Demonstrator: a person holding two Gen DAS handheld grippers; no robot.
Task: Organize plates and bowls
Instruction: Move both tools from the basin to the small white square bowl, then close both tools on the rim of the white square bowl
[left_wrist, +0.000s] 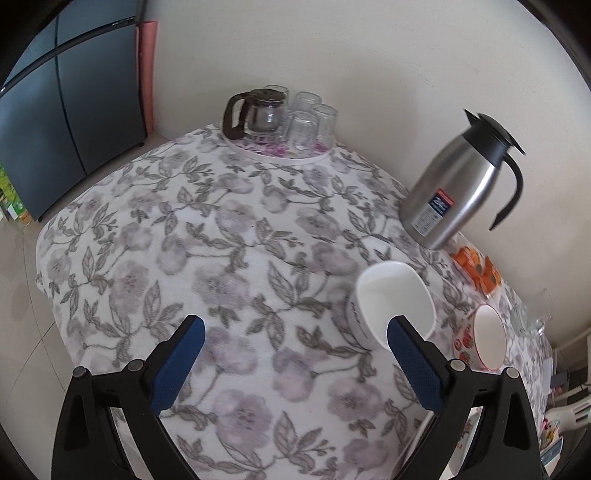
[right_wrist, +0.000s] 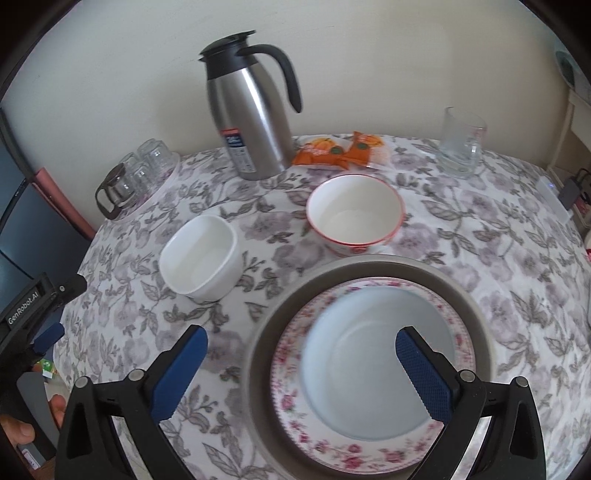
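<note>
A white squarish bowl stands on the floral tablecloth. A round bowl with a red rim stands to its right. A flower-rimmed plate lies on a larger grey plate. My left gripper is open and empty, its right fingertip just in front of the white bowl. My right gripper is open and empty above the stacked plates. The left gripper also shows at the left edge of the right wrist view.
A steel thermos jug stands at the back by the wall. A tray with a glass pot and upturned glasses is at the far corner. An orange snack packet and a glass mug lie behind the bowls.
</note>
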